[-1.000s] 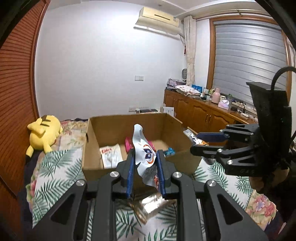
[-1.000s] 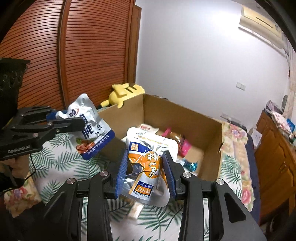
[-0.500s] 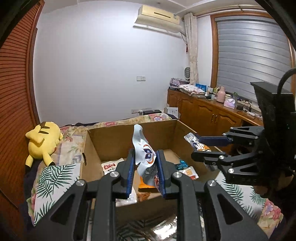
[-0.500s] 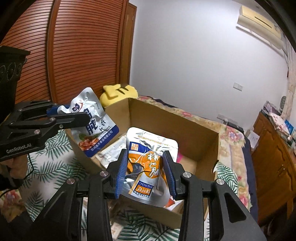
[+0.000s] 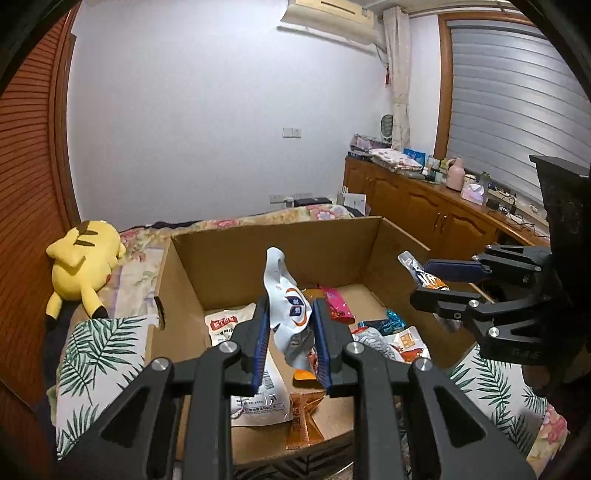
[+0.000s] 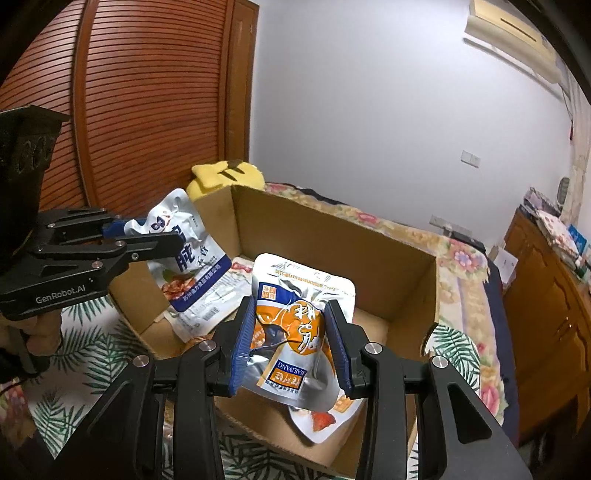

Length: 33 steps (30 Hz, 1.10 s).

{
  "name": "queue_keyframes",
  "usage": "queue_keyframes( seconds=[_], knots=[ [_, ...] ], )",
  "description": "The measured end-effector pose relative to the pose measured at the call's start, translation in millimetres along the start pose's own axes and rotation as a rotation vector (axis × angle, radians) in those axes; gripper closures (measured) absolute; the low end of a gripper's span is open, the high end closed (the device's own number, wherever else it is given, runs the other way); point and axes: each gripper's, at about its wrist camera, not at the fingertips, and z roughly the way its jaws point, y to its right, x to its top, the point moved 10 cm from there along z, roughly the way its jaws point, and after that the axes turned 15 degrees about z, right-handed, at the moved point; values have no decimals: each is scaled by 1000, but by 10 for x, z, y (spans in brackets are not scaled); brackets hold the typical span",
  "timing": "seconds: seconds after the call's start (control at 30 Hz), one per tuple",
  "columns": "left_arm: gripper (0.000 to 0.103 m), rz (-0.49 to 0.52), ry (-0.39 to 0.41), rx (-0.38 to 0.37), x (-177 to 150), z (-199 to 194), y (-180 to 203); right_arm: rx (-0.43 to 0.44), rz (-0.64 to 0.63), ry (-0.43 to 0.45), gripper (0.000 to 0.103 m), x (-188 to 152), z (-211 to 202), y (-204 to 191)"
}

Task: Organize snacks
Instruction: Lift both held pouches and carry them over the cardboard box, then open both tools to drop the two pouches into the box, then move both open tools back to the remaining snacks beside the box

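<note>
The cardboard box [image 5: 207, 266] sits open on the bed, filling the lower middle of both views, with loose snack packets lying on its floor: a white one with a red label [image 5: 225, 325] at the left, a pink one [image 5: 338, 302] toward the back, an orange one [image 5: 304, 417] near the front edge.

The left claw [image 5: 290, 343] is clenched on a white and blue pouch [image 5: 286, 295], which stands up narrow and edge-on between the blue pads, above the middle of the box. From the right wrist view the same pouch [image 6: 181, 251] shows its printed face at centre left, hanging over the box's left wall with the left claw [image 6: 125, 236] reaching in from the left edge of the frame; fingers of a hand [image 6: 40, 336] show below the handle.

The right claw [image 6: 291, 343] is grasping a silver and orange pouch [image 6: 299, 332], its face toward the camera and crumpled between the pads, low in the centre of the frame over the near side of the box. In the left wrist view the right claw [image 5: 439, 280] comes in from the right edge, with the pouch [image 5: 424, 273] just over the box's right wall.

A yellow plush toy [image 5: 83, 258] lies on the bed at the left, beside the box. The bed cover [image 5: 99, 354] has green palm leaves. Wooden cabinets [image 5: 424, 210] run along the right wall, and an air conditioner [image 5: 332, 14] hangs at the top.
</note>
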Motion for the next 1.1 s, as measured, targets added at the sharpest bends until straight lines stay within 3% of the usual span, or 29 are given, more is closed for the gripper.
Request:
queue_keyframes(
  seconds=[0.33,0.5,0.63,0.87,0.9,1.1],
  knots=[
    [81,-16,-69,-19,-130,151,75,-37,41,-40,65,-60,194,174],
    [69,-19,-67,-32,-125,138,123,-39,56,-59,64,-109,252,197],
    [67,-18,-66,-37,-127,116,158,-38,63,-70,63,-152,289,196],
    [63,-4,-74,-31,-159,68,196,-38,71,-71,61,-159,279,183],
    [62,-3,-74,-28,-160,59,198,-45,71,-62,57,-150,263,188],
    [62,-8,-59,-25,-184,-92,197,-36,66,-17,57,-173,40,87]
  ],
)
